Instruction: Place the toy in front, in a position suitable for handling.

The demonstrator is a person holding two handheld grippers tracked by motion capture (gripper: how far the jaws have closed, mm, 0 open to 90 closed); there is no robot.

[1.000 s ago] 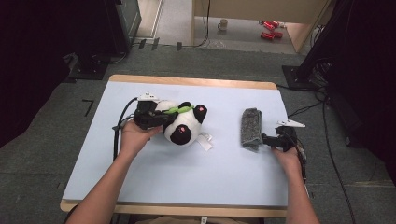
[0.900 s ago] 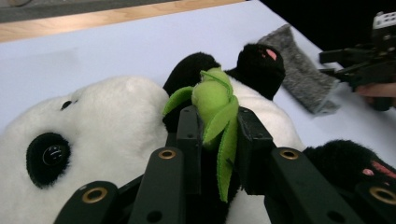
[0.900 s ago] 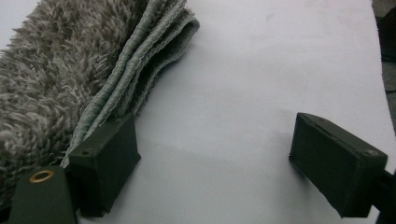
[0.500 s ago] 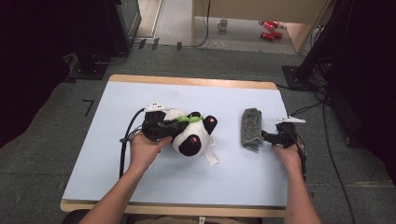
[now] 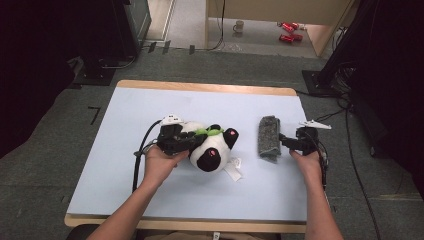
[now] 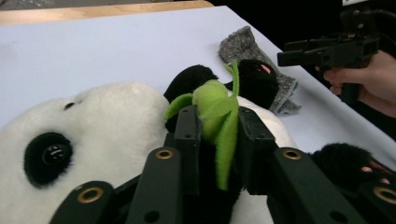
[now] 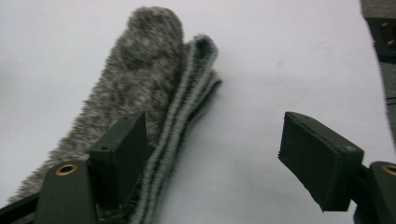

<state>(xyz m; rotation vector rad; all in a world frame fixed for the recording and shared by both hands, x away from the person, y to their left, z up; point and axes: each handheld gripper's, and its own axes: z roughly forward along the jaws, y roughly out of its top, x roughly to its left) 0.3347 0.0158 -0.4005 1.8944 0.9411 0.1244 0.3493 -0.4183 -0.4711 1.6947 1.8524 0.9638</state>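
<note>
A black-and-white panda plush (image 5: 212,150) lies on its side on the pale blue table (image 5: 150,110). My left gripper (image 5: 197,137) is shut on the green leaf (image 6: 217,107) at the panda's (image 6: 93,126) chest, its jaws (image 6: 217,135) pinching the fabric. To the right lies a folded grey fuzzy cloth (image 5: 268,136). My right gripper (image 5: 282,141) sits at the cloth's right edge. Its jaws (image 7: 212,140) have just been closing a little but stand apart. One pad rests at the hem of the grey cloth (image 7: 135,74), and mostly bare table lies between them.
The panda's white tag (image 5: 233,170) trails toward the near edge. Beyond the table's wooden far rim (image 5: 200,86) are a mug (image 5: 239,25) and red cans (image 5: 287,31) on the floor. Dark equipment and cables (image 5: 350,125) flank both sides.
My left gripper has carried the panda to the right and a little nearer the person. The right gripper has stayed by the grey cloth, its jaws slightly narrower.
</note>
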